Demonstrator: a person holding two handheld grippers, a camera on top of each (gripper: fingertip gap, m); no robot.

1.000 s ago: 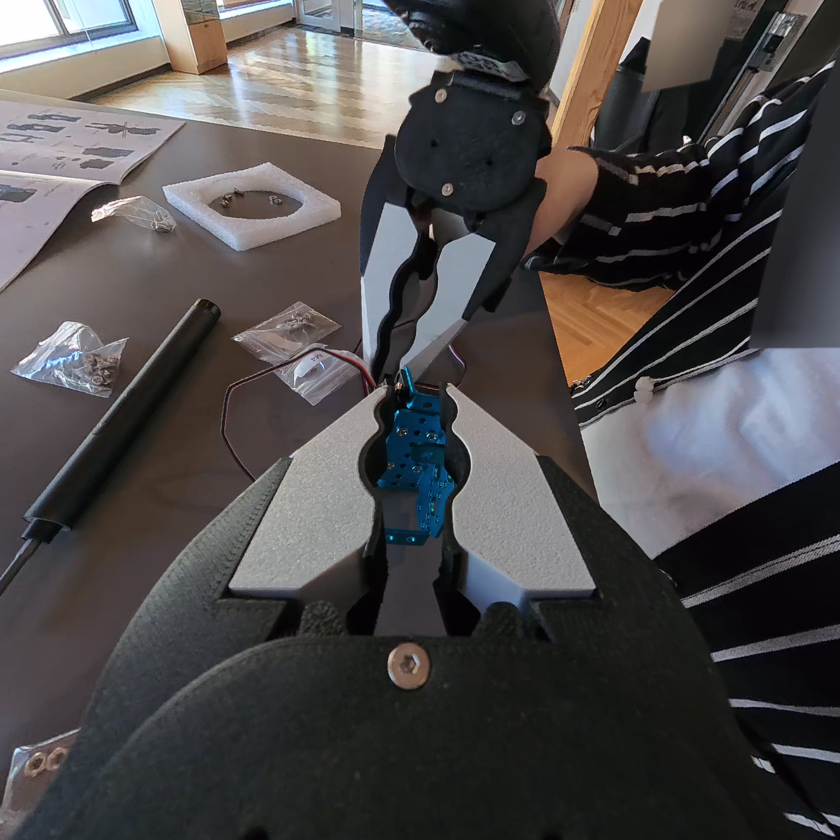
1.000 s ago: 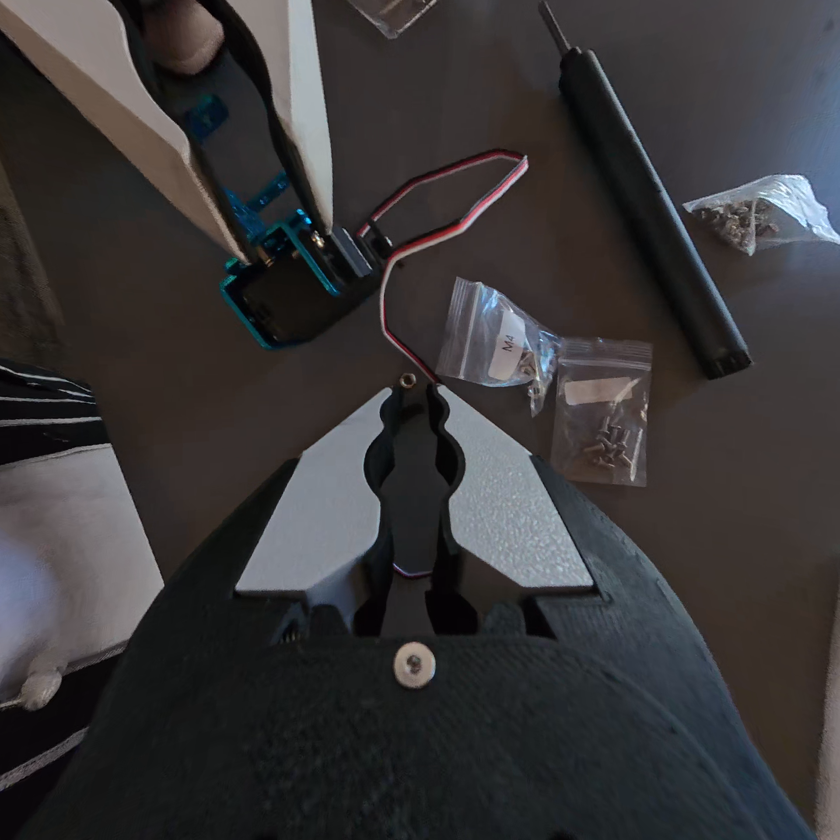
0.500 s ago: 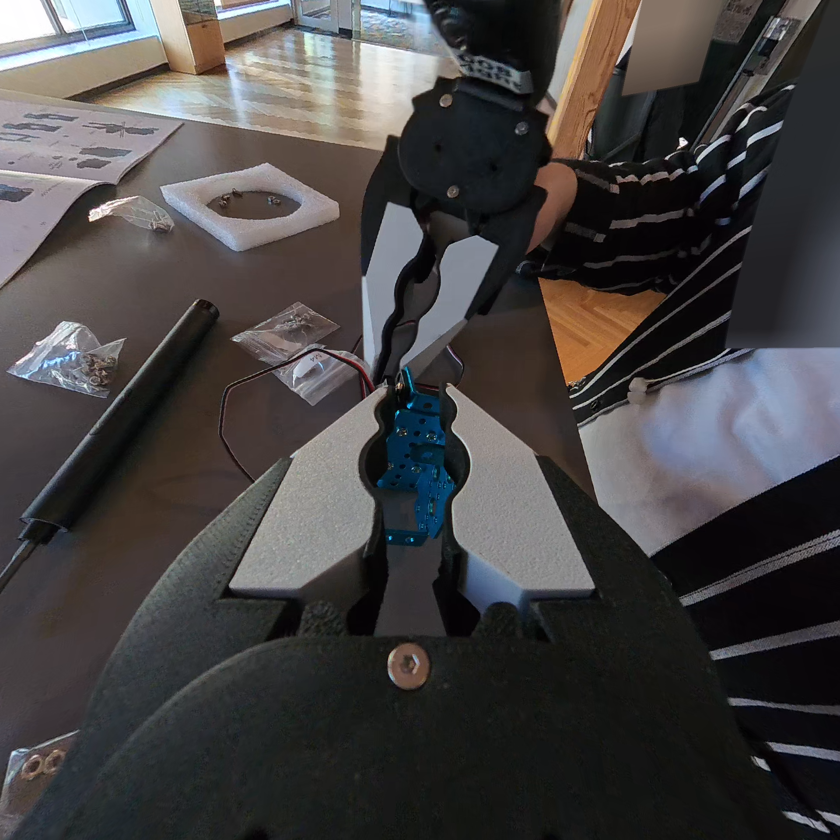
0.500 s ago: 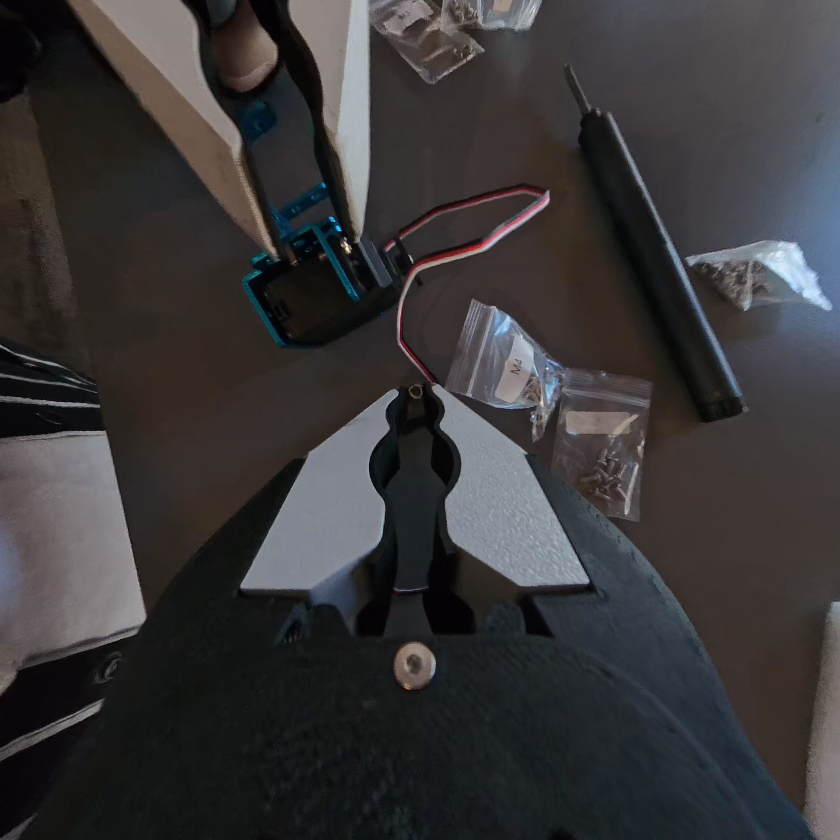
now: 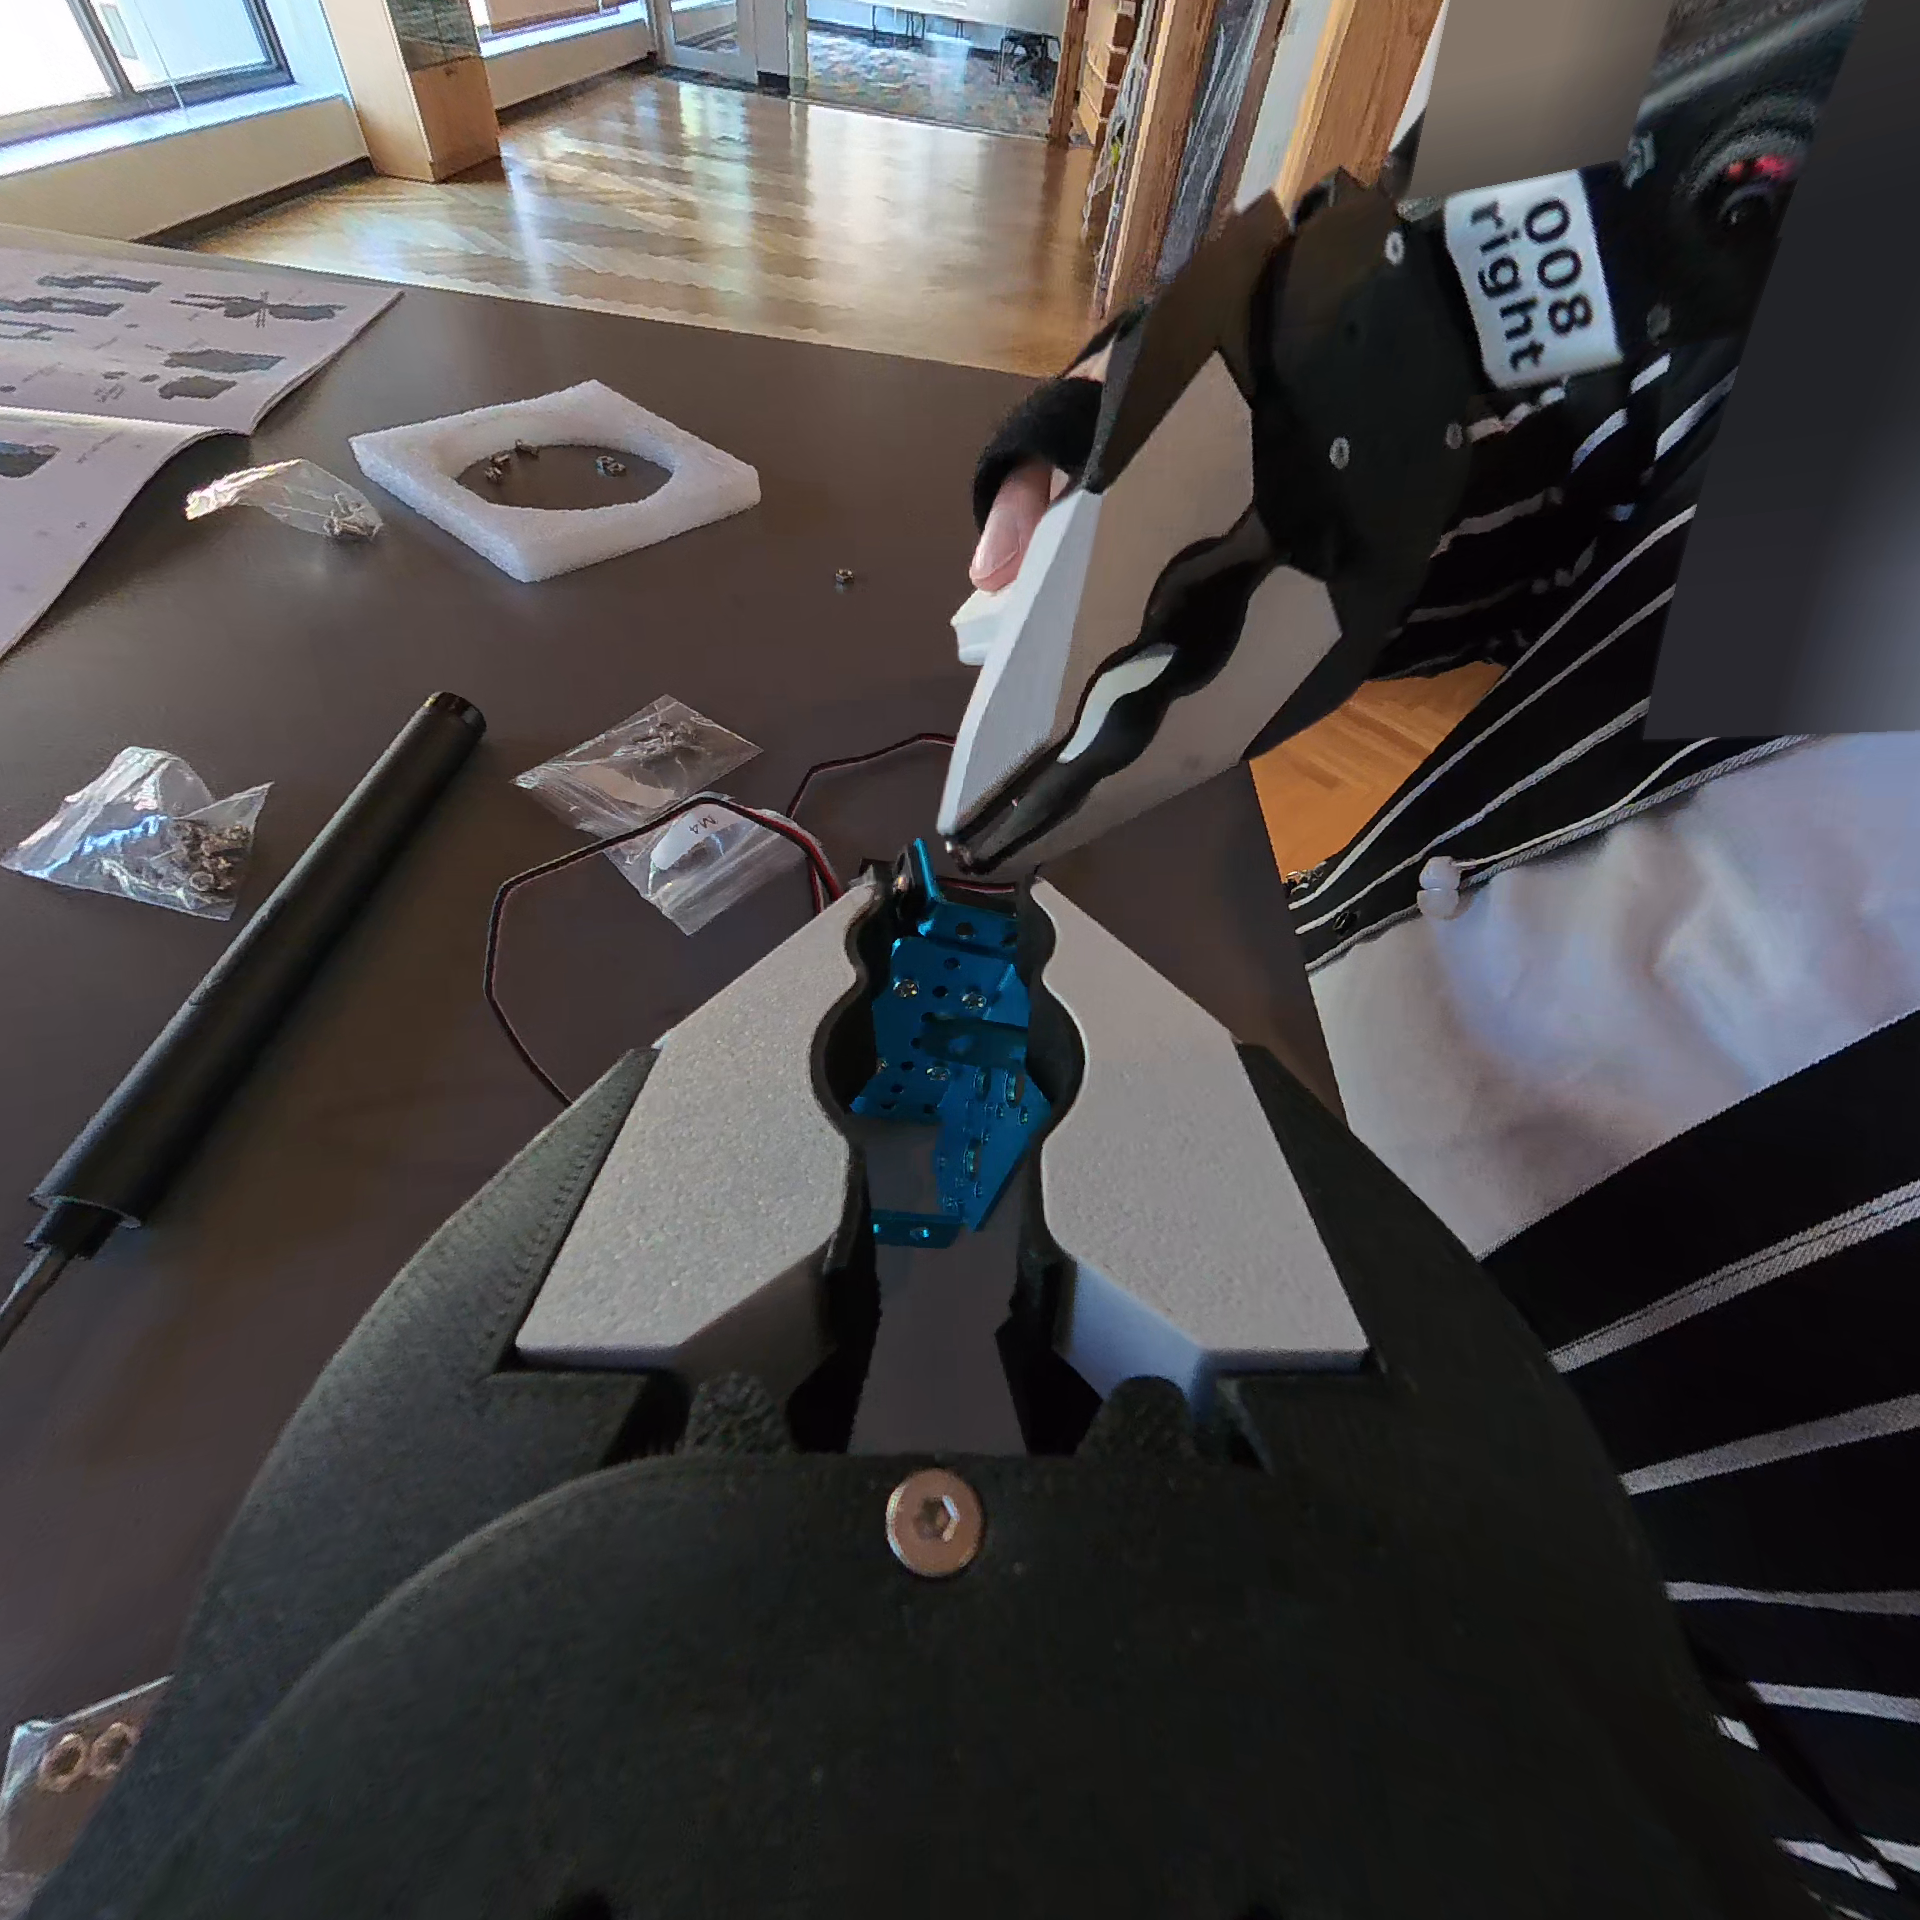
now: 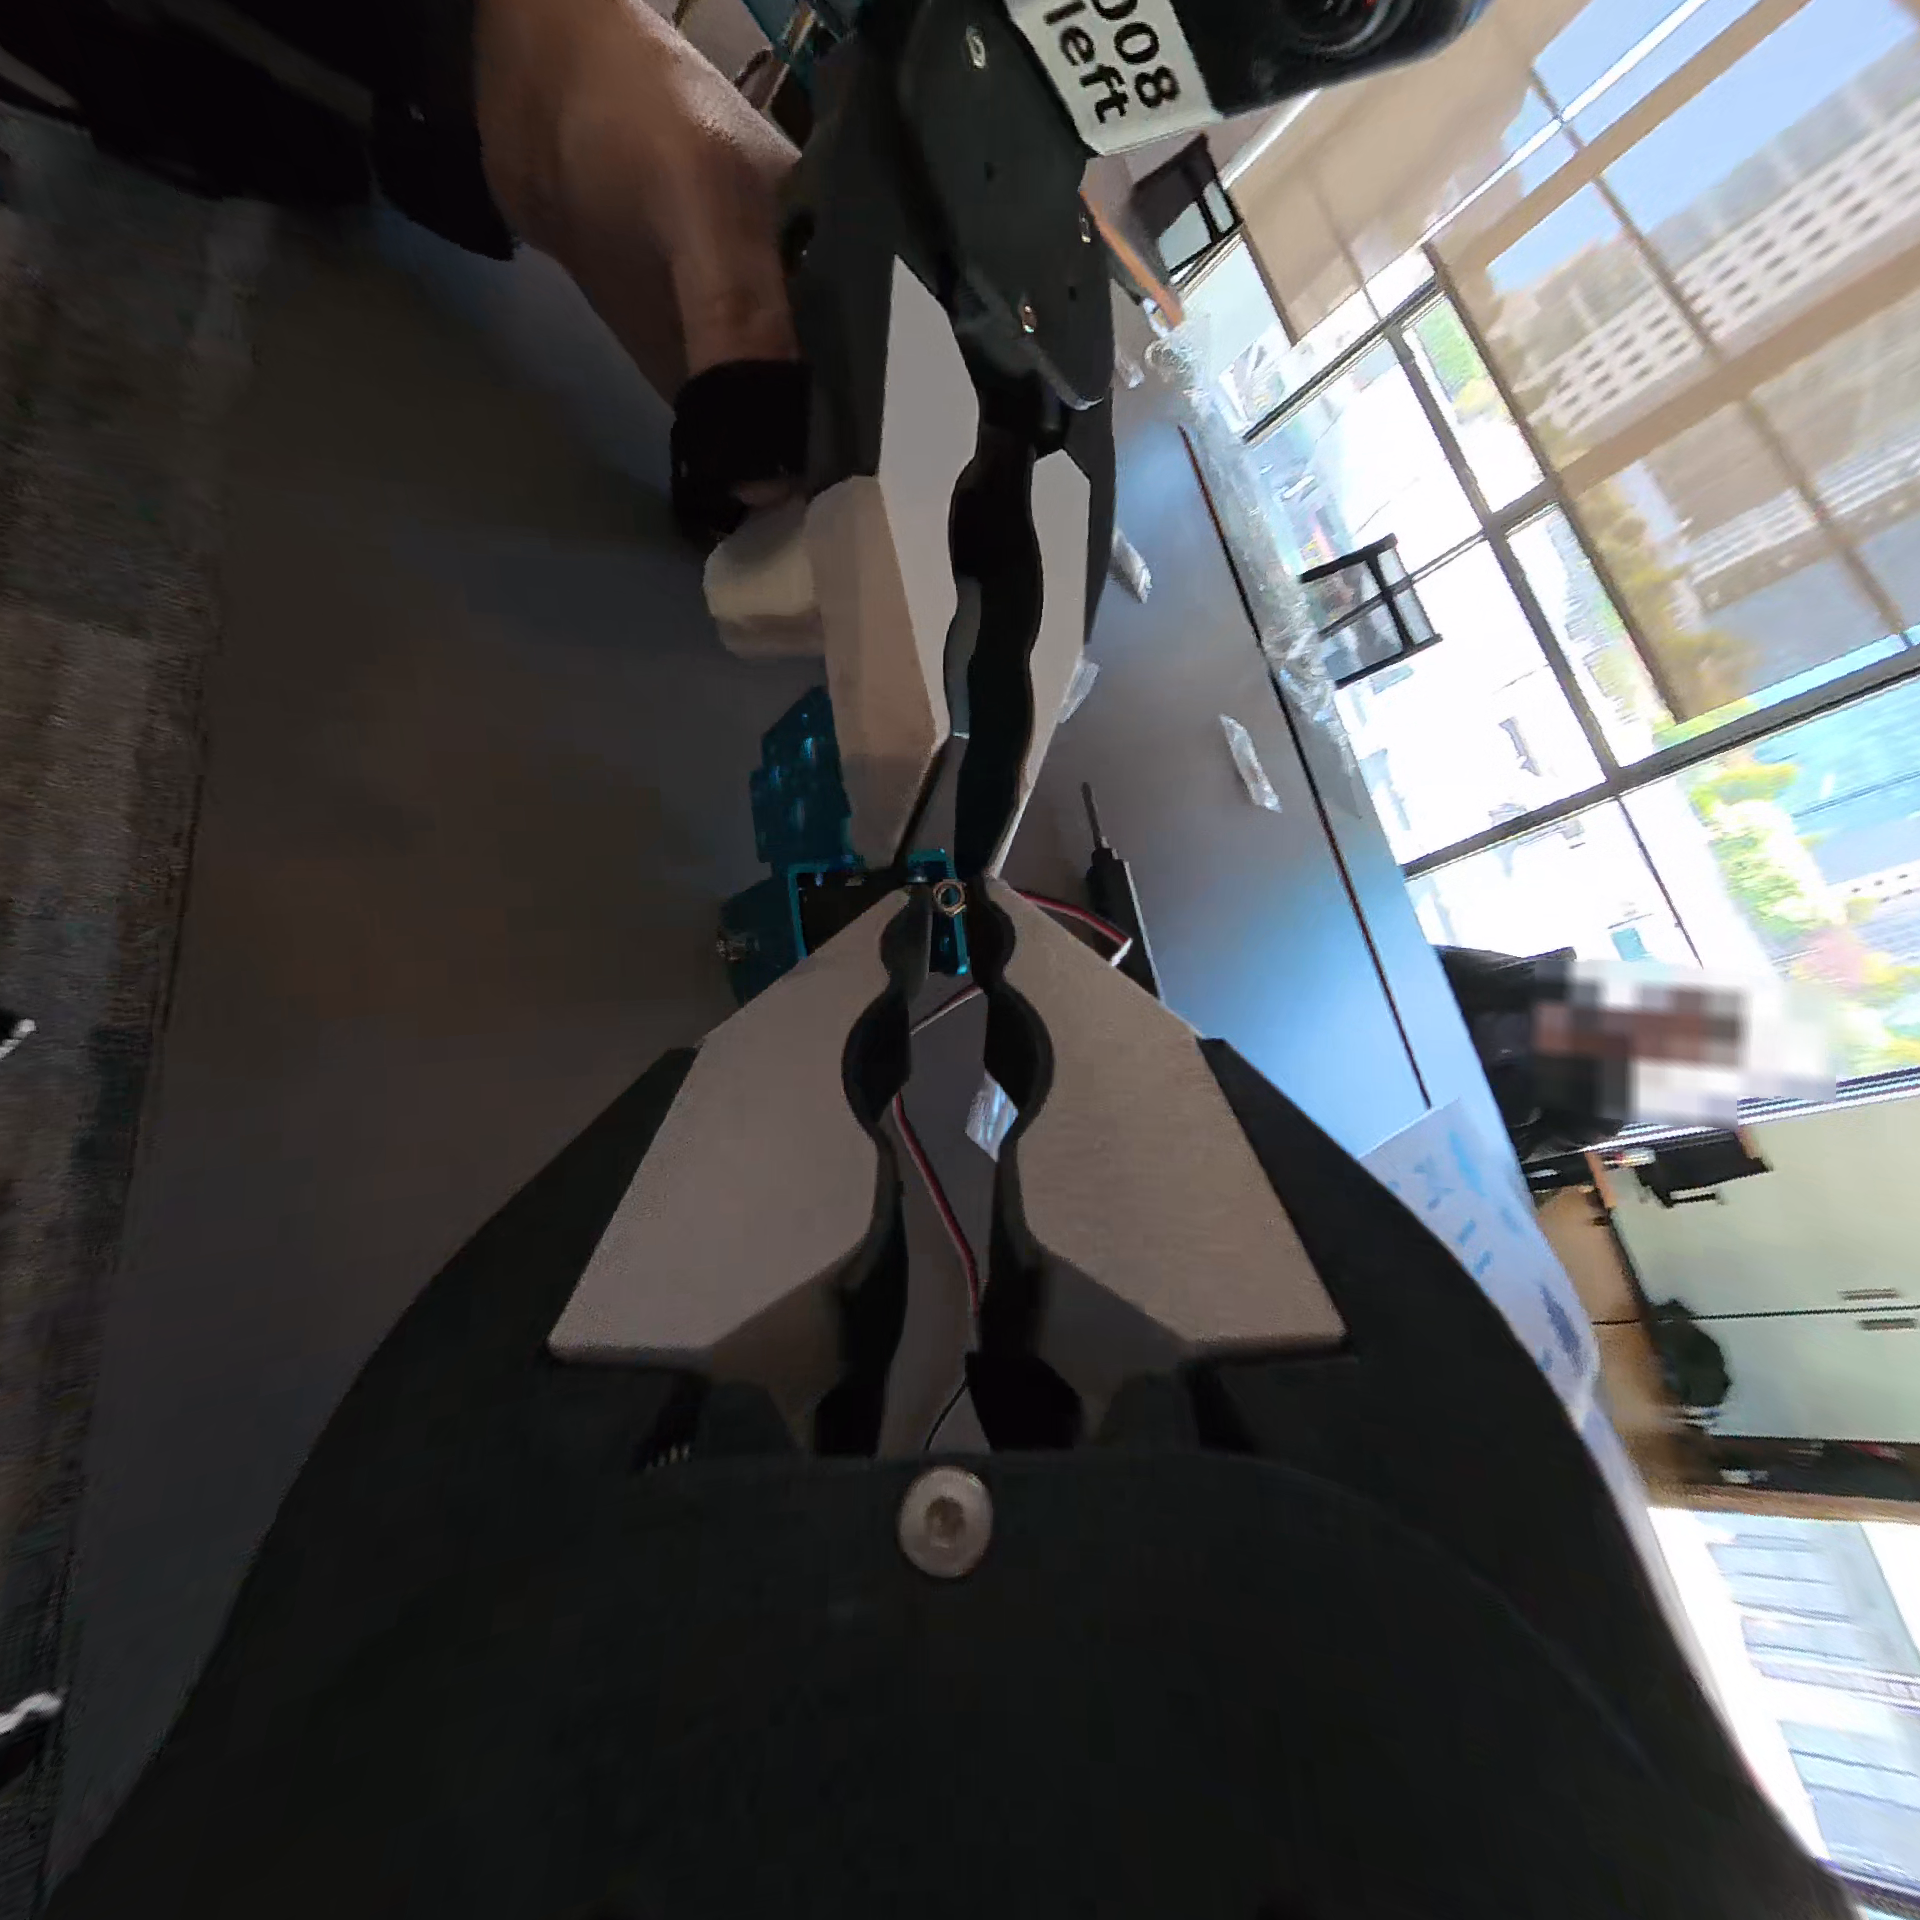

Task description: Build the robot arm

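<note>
The left gripper [image 5: 945, 997] clamps the blue perforated metal bracket [image 5: 951, 1049] steady while the right gripper [image 6: 951, 896], pinching a small brass nut [image 6: 948, 894], should seat it squarely

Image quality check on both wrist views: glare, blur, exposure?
Left wrist view: sharp, with sun glare on the wood floor; blue bracket in the left gripper is crisp. Right wrist view: rolled sideways, windows blown out, carpet smeared, tiny nut at the right gripper tips dim.
</note>
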